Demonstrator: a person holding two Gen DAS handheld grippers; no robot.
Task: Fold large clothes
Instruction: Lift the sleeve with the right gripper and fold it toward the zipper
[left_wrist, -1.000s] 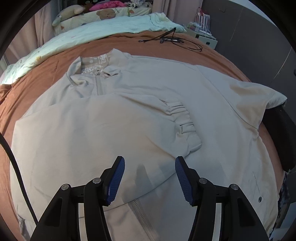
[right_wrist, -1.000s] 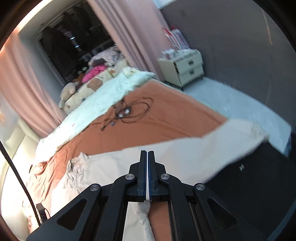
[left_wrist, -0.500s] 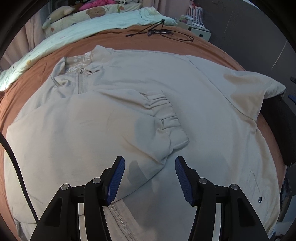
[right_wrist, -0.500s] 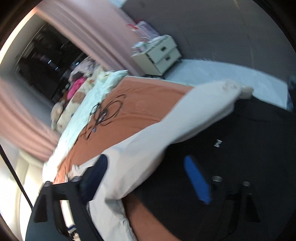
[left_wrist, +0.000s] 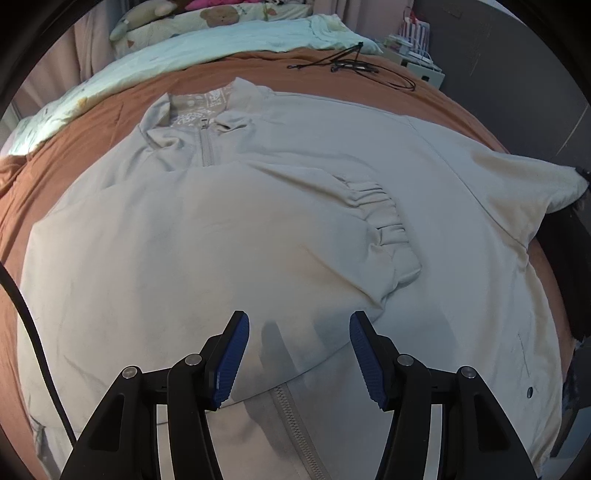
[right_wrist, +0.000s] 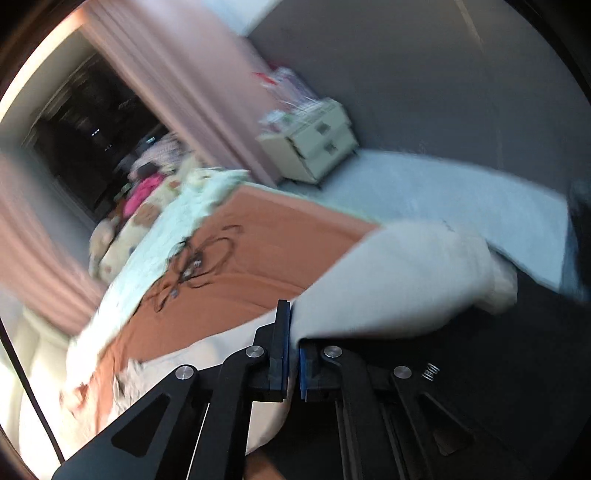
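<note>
A large beige zip-up jacket (left_wrist: 258, 206) lies spread face up on a bed with an orange-brown sheet (left_wrist: 92, 122). Its left sleeve is folded across the chest, with the ribbed cuff (left_wrist: 384, 229) near the middle. My left gripper (left_wrist: 297, 354) is open and empty, hovering over the lower front near the zipper (left_wrist: 291, 417). The jacket's right sleeve (right_wrist: 399, 280) hangs out over the bed's right edge. My right gripper (right_wrist: 293, 347) is shut on that sleeve, with cloth pinched between the blue pads. The right wrist view is blurred.
A tangle of black cables (left_wrist: 354, 66) lies on the sheet beyond the collar. A pale green quilt (left_wrist: 207, 40) and stuffed toys (left_wrist: 155, 14) fill the bed's head. A white drawer unit (right_wrist: 317, 140) stands by the grey wall. Dark floor lies right of the bed.
My right gripper let go, opened wide, then shut again on the right sleeve farther along. My left gripper stayed open and shifted slightly over the jacket.
</note>
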